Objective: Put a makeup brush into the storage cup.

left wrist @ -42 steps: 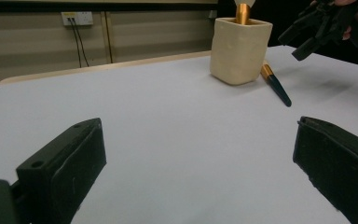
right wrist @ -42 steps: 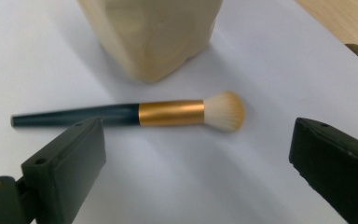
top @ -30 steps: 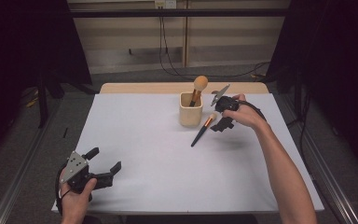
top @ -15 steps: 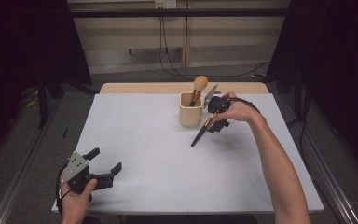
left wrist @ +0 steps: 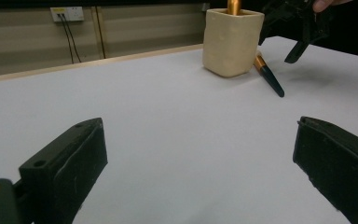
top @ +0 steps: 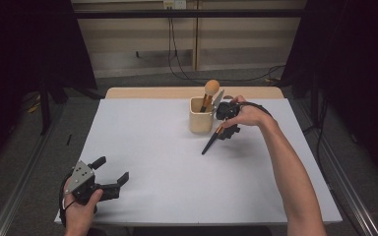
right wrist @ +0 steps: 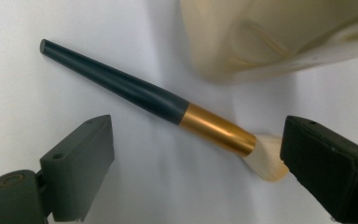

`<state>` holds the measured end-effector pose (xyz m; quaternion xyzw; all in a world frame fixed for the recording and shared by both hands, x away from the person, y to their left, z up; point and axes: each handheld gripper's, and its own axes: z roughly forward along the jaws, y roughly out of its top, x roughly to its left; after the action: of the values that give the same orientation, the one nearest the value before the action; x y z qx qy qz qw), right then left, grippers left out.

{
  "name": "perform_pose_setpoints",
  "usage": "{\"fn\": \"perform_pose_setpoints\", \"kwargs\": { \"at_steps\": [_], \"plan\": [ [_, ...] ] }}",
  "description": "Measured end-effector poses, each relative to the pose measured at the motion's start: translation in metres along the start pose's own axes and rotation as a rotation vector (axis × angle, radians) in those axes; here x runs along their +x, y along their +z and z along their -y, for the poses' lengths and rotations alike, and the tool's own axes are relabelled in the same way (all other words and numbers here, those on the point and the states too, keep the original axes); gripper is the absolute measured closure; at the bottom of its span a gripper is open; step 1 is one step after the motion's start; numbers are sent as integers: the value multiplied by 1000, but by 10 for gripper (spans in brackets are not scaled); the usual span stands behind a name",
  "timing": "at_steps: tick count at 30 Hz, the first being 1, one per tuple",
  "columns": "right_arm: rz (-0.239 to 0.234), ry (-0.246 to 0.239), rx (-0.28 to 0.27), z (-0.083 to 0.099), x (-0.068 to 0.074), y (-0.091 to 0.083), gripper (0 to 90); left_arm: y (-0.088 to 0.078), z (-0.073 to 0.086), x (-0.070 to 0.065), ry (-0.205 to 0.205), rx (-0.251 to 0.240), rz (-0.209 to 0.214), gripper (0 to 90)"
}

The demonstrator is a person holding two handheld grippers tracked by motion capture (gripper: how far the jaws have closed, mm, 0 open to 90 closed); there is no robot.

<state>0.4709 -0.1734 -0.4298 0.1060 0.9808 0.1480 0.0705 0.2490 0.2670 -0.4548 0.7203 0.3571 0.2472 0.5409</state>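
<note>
A cream cup (top: 201, 115) stands at the far middle of the white table, with a round-headed brush (top: 210, 89) upright in it. A second brush (top: 210, 142), black-handled with a gold ferrule, lies flat just right of the cup. My right gripper (top: 228, 130) hovers over its bristle end. In the right gripper view the open right gripper (right wrist: 198, 127) straddles the brush (right wrist: 135, 91) without touching it, having just closed a little; the cup (right wrist: 279, 37) is close behind. My left gripper (top: 111, 169) rests open and empty at the near left (left wrist: 200, 122).
The white sheet (top: 167, 167) covers the table, with a wooden strip (top: 152, 92) along the far edge. Metal rails (top: 342, 172) run down both sides. Cables (top: 187, 73) lie on the floor beyond. From the left gripper view the cup (left wrist: 233, 42) and lying brush (left wrist: 270, 79) are far ahead.
My right gripper has shifted left toward the cup and settled over the lying brush's bristle end. The left gripper has stayed put.
</note>
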Motion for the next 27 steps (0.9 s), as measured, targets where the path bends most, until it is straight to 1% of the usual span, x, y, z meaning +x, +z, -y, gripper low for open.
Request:
{"fn": "perform_pose_setpoints", "kwargs": {
  "at_steps": [4,5,7,10,13,15,16,17,19,21,22,25,27],
  "plan": [
    [-35,-18,10,-1,1,3,105,0,0,0,3,2,1,30],
    [-39,-14,17,-1,2,5,103,0,0,0,3,3,2,30],
    [-48,-29,15,-1,2,8,99,0,0,0,2,2,3,30],
    [-51,-33,18,-1,3,11,101,1,1,-1,0,9,5,31],
    [-41,-36,21,-2,5,14,114,1,1,0,-1,11,6,31],
    [-39,-44,10,-2,5,16,130,1,1,0,-2,11,5,31],
    [-30,-36,10,-2,4,18,155,1,1,0,-2,12,6,31],
    [-30,-36,10,-2,4,18,155,1,1,0,4,13,7,31],
    [-18,-37,28,0,2,22,177,1,1,0,2,13,8,31],
    [-19,-40,34,1,1,23,191,1,1,0,3,14,7,31],
    [-12,-38,47,3,0,26,213,1,1,0,2,13,8,31],
    [-14,-39,51,4,-2,28,240,1,1,0,0,15,7,31],
    [-38,-15,53,6,-4,27,309,1,1,0,1,15,8,31]
  ]
}}
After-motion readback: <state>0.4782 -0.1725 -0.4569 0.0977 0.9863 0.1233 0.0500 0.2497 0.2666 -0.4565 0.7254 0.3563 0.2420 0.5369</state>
